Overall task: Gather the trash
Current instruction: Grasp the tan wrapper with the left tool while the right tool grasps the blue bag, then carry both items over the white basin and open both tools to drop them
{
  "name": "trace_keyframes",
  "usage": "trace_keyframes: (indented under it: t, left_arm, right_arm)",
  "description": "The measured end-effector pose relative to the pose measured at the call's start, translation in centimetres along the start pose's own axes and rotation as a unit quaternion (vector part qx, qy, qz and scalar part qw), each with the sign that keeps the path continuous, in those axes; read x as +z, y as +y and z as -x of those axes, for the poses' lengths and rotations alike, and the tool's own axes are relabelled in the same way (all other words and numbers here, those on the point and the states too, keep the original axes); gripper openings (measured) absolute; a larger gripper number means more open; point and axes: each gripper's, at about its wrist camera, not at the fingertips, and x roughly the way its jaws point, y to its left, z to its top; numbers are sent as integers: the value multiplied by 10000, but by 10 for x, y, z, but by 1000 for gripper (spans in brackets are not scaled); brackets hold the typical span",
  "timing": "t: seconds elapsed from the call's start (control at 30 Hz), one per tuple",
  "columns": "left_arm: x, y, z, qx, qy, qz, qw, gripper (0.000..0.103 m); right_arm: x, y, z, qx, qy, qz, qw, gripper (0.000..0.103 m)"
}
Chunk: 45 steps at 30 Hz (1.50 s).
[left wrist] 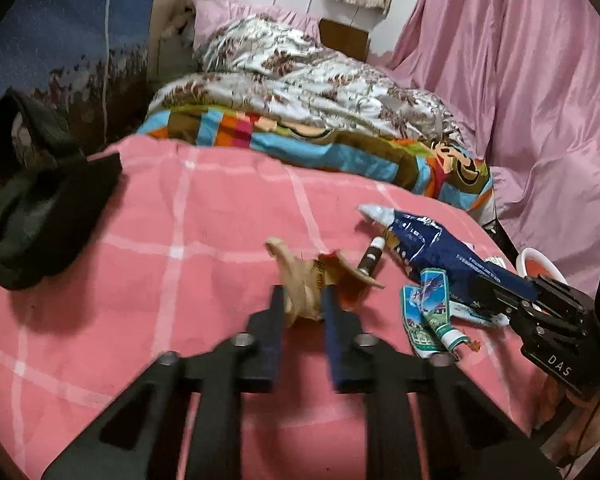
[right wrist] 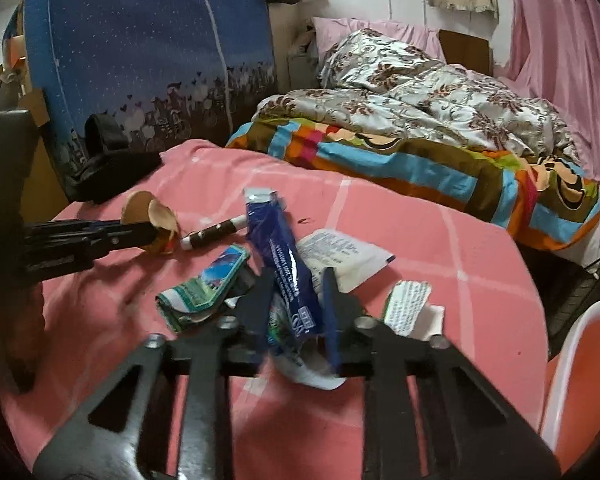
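Observation:
Trash lies scattered on a pink checked blanket (left wrist: 180, 208). My left gripper (left wrist: 302, 300) is shut on a crumpled tan paper wrapper (left wrist: 296, 276), which shows in the right wrist view as the tan wrapper (right wrist: 156, 216) at the left gripper's tip (right wrist: 150, 234). My right gripper (right wrist: 296, 290) is shut on a long dark blue snack wrapper (right wrist: 278, 240). In the left wrist view the blue wrapper (left wrist: 420, 240) sticks out of the right gripper (left wrist: 500, 292). A green packet (right wrist: 208, 288), a small brown tube (right wrist: 214, 232) and a white sachet (right wrist: 340, 256) lie loose.
A pink plastic bin (right wrist: 580, 344) stands off the bed's right edge. A black bag (left wrist: 40, 208) sits at the blanket's left corner. A striped colourful blanket (left wrist: 340, 148) and a floral quilt (left wrist: 300, 76) are piled behind. Another small printed sachet (right wrist: 406, 304) lies at the right.

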Motion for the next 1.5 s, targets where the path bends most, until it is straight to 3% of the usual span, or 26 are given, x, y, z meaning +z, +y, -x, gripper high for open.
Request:
trace_keyframes:
  t: [0.07,0.23,0.4,0.6,0.83,1.2,1.33,1.5]
  left_arm:
    - [0,2,5,-26,-77,99,9999,13]
    - [-1,-5,21,27,-318,141,9994,11]
    - [0,-35,44,113,-827,-174,9964,11]
    - [4,-96,66,96,-1438,-690,9872,11]
    - [11,-179,66,-248,-1715,-1255,9769,12]
    - [-7,-297,30,-1038,-1641,-2135,9575,12]
    - [-11,-329,8,-1275,-1297,-2253,9572,12]
    - [-9,-350,-25,-1482,-672,-2140,9632,12]
  right_arm:
    - [1,3,4,40,-65,52,10000,22]
    - [-1,6,21,209,-391,-23,9990,20]
    - [-3,9,59,43,-1156,108,9932,20]
    - [-10,-8,120,-484,-2103,-44,9764,20]
    - [-28,-49,179,-1333,-2698,-393,9528,20]
    - [-75,-120,222,-2290,-2523,-1280,9314,20]
    - [-86,-141,224,-2466,-2249,-1528,9302,20]
    - [-98,-164,219,-2526,-1801,-1811,9333,20]
